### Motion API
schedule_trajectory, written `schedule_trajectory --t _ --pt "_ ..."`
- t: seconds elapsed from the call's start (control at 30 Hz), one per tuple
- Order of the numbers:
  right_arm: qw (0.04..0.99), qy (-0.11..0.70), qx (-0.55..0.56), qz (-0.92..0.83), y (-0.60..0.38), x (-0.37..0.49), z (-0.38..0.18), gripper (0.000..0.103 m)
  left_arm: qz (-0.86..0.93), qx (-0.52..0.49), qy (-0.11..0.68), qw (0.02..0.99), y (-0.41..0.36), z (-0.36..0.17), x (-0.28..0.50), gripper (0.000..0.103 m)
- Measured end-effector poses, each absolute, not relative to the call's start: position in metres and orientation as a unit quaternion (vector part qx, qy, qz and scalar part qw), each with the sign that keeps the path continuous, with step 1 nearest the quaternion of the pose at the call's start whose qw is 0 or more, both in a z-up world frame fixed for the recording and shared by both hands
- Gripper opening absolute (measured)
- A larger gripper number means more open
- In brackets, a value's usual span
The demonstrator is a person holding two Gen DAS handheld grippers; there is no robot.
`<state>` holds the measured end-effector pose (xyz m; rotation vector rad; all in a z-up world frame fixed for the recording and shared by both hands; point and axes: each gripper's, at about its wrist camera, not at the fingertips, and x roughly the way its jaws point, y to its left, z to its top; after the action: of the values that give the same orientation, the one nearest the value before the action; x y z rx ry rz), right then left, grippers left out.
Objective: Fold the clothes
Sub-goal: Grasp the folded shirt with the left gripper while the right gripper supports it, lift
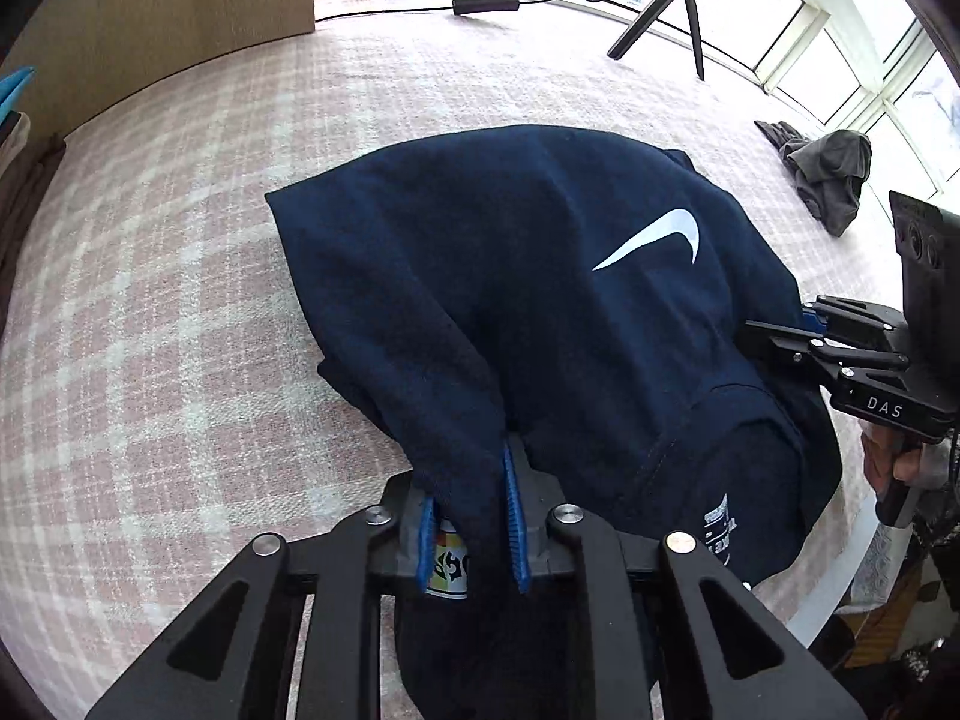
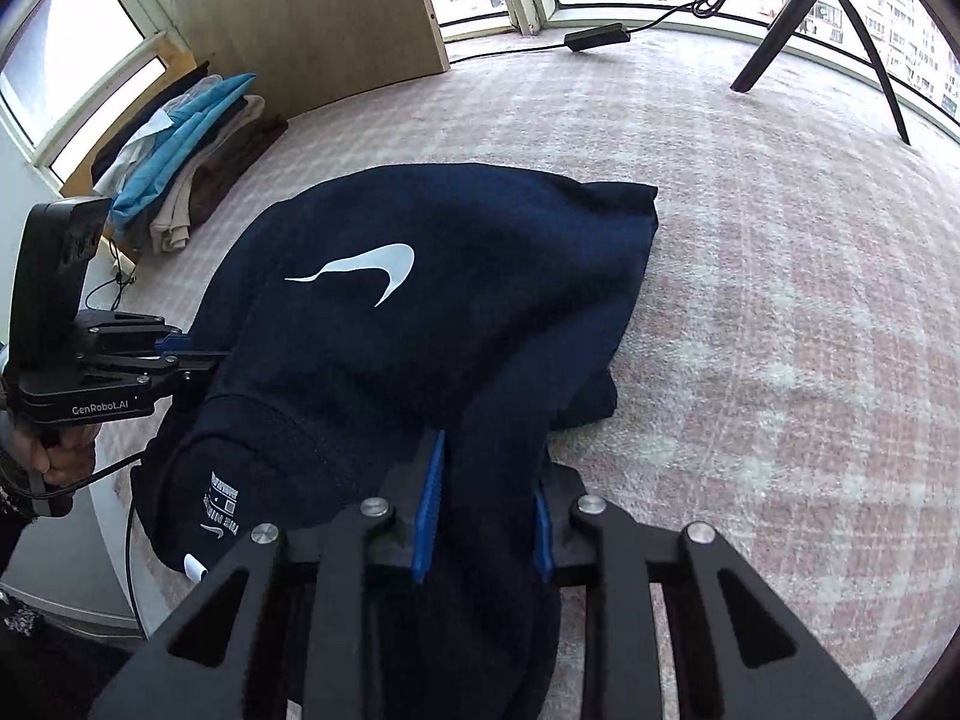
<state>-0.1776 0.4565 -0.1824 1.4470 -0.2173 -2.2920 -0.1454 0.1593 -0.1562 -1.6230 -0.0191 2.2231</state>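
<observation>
Left wrist view: pink plaid blanket spreads wide, with the navy sweatshirt lying on it, white swoosh up. Both near corners are pinched — left gripper narrowed onto one fold, right gripper clamping another. Folded clothes stack sits far left — grey garment far right.

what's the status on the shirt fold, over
Left tongs and right tongs both shut on navy shirt. Near edge lifted, fold unfinished. Nothing in the way.
</observation>
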Motion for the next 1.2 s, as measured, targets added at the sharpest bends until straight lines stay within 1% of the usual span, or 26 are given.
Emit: schedule_trajectory --t 0.03,0.1,0.17,0.3,0.43,0.6,0.63,0.7,0.83,1.03,1.2 --pt "0.212 -0.099 0.522 -0.820 0.460 -0.180 -0.184 0.017 0.795 -0.576 -0.013 0.187 0.160 -0.156 -0.145 0.015" --pt "0.219 -0.148 0.529 -0.806 0.474 -0.175 -0.186 0.015 0.797 -0.576 -0.026 0.179 0.161 -0.156 -0.144 0.014" --pt "0.221 -0.170 0.533 -0.799 0.479 -0.175 -0.186 0.014 0.798 -0.575 -0.041 0.174 0.160 -0.153 -0.143 0.014" --pt "0.232 -0.169 0.521 -0.804 0.475 -0.171 -0.170 0.013 0.810 -0.557 -0.043 0.177 0.163 -0.136 -0.135 0.014" --pt "0.253 -0.163 0.500 -0.812 0.464 -0.168 -0.145 0.012 0.822 -0.536 -0.043 0.190 0.170 -0.111 -0.125 0.013" --pt "0.278 -0.152 0.468 -0.825 0.449 -0.165 -0.108 0.012 0.845 -0.502 -0.032 0.178 0.163 -0.074 -0.114 0.013" --pt "0.283 -0.155 0.462 -0.826 0.446 -0.166 -0.099 0.012 0.851 -0.494 -0.031 0.178 0.157 -0.064 -0.112 0.013" --pt "0.294 -0.159 0.448 -0.829 0.442 -0.168 -0.082 0.012 0.862 -0.476 -0.029 0.172 0.120 -0.045 -0.107 0.013" --pt "0.316 -0.145 0.413 -0.842 0.411 -0.174 -0.042 0.012 0.881 -0.447 -0.014 0.155 0.084 -0.014 -0.126 0.014" --pt "0.355 -0.121 0.370 -0.850 0.320 -0.195 0.006 0.012 0.903 -0.413 0.020 0.117 0.007 0.036 -0.141 0.014" --pt "0.381 -0.108 0.331 -0.856 0.219 -0.217 0.046 0.012 0.919 -0.379 0.060 0.093 -0.079 0.076 -0.153 0.014"
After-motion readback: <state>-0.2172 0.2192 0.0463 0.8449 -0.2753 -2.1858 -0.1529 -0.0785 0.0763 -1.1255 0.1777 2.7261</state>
